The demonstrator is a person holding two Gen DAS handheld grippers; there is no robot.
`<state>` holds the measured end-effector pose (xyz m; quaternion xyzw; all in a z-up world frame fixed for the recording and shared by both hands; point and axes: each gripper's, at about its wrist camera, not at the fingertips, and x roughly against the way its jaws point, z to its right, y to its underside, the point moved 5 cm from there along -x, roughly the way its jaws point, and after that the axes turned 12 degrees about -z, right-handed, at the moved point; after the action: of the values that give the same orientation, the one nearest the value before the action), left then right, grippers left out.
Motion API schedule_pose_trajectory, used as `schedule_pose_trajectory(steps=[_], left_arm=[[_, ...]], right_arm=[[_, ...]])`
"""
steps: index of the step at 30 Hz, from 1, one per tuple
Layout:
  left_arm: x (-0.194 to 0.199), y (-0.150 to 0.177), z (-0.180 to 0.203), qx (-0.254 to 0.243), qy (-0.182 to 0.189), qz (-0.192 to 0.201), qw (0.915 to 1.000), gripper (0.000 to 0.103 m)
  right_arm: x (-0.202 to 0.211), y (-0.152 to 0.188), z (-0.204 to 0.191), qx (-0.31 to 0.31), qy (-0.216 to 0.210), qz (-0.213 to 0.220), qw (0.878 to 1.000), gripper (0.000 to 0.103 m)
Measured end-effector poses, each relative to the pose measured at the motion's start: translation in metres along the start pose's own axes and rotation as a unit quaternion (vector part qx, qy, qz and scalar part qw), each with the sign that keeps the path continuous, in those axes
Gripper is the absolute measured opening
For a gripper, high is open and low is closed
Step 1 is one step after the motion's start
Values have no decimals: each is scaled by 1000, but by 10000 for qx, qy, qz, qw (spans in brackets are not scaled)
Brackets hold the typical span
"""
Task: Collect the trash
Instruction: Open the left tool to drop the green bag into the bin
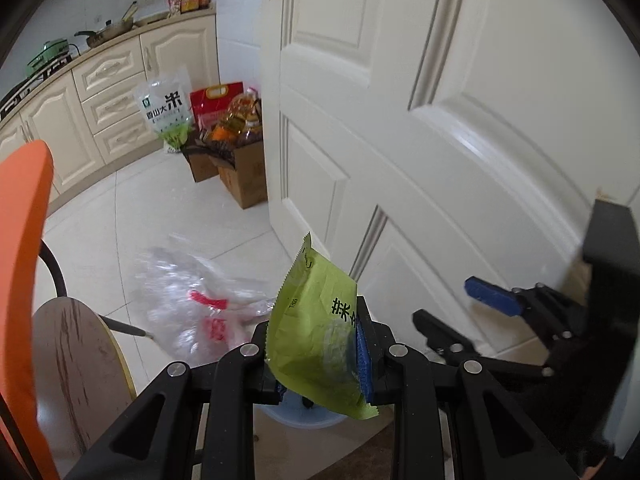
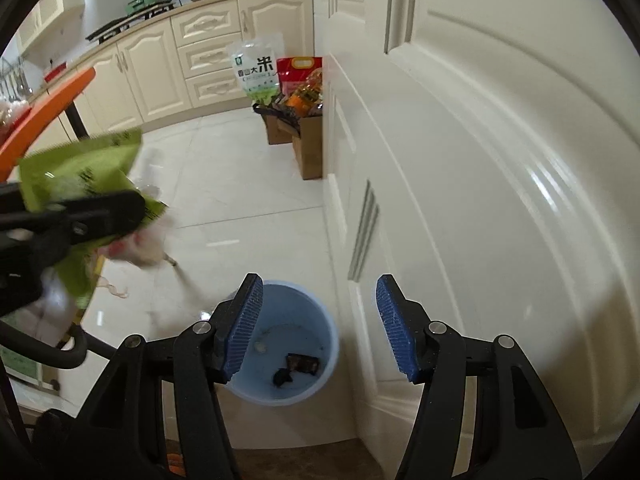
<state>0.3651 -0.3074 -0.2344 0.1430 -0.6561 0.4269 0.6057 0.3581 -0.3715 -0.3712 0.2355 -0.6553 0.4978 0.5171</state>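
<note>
The left gripper (image 1: 316, 344) is squeezing a green snack wrapper (image 1: 316, 320) — its long side stands up and leans to the upper left of the left wrist view. The blue bin (image 2: 288, 344) sits low in the middle of the right wrist view, right under the right gripper (image 2: 320, 328), whose jaws are partly open and hold nothing. So the wrapper must travel over to the bin — the left hand has it.

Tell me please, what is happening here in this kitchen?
A person is collecting trash with two handheld claws. The left claw is shut on a green snack wrapper. The right claw is open and empty above a blue bin beside the white door. The bin already holds a few dark scraps.
</note>
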Motion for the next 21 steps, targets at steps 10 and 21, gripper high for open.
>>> schedule_pose_trajectory(steps=[10, 21], left_arm=[[-26, -15, -15, 10, 264, -346, 9991, 23], [-43, -28, -4, -182, -23, -456, 9988, 42]], right_arm=[[-11, 9, -1, -44, -106, -125, 9999, 56], [-14, 14, 1, -128, -111, -200, 9997, 56]])
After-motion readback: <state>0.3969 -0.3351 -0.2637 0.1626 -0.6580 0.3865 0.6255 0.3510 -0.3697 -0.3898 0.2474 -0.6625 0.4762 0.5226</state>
